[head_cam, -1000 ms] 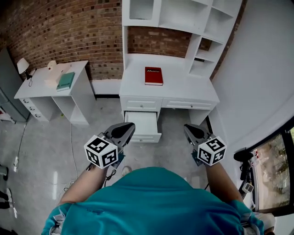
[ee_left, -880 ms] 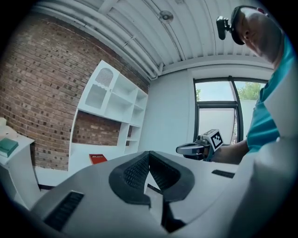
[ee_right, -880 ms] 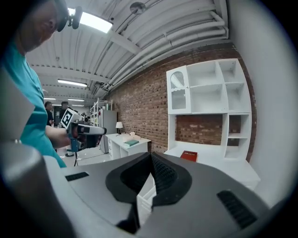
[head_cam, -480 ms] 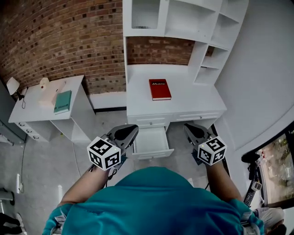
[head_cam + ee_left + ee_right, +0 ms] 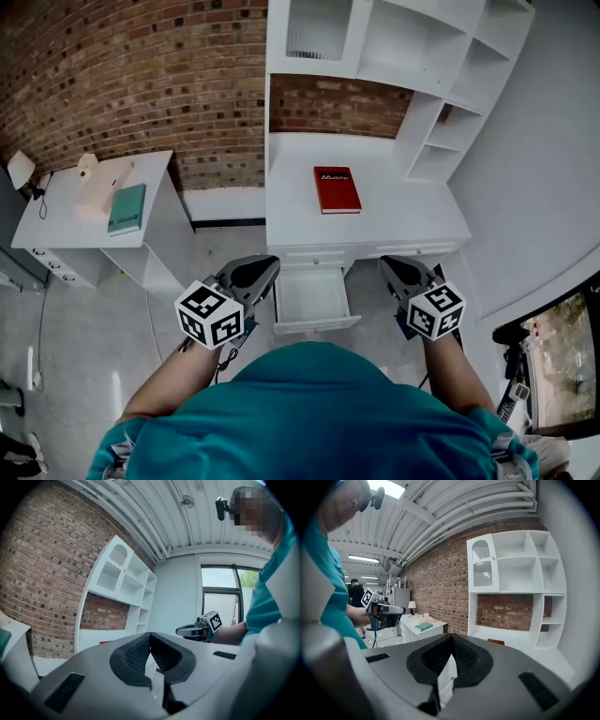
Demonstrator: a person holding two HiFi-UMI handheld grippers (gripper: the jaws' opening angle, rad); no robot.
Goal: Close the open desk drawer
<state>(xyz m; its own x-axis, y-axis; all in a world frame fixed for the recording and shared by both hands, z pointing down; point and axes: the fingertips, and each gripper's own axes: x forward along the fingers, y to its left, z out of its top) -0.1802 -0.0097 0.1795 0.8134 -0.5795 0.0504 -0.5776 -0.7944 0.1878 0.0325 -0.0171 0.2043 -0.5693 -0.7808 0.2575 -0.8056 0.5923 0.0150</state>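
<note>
The white desk with a shelf hutch stands ahead against the brick wall. Its left drawer is pulled out, and I see nothing inside. A red book lies on the desktop. My left gripper hovers just left of the drawer, held above the floor with its jaws shut and nothing between them. My right gripper hangs to the drawer's right, also shut and holding nothing. In the left gripper view the shut left gripper points toward the hutch, with the right gripper beyond. The right gripper view shows the right gripper shut too.
A second white desk stands at the left with a teal book, a lamp and a cable hanging to the grey floor. A white wall closes the right side. The closed right drawer sits beside the open one.
The person has stepped closer to the desk, so the desk and open drawer now sit nearer and more centred between the grippers. Both grippers stay shut in the same pose.
</note>
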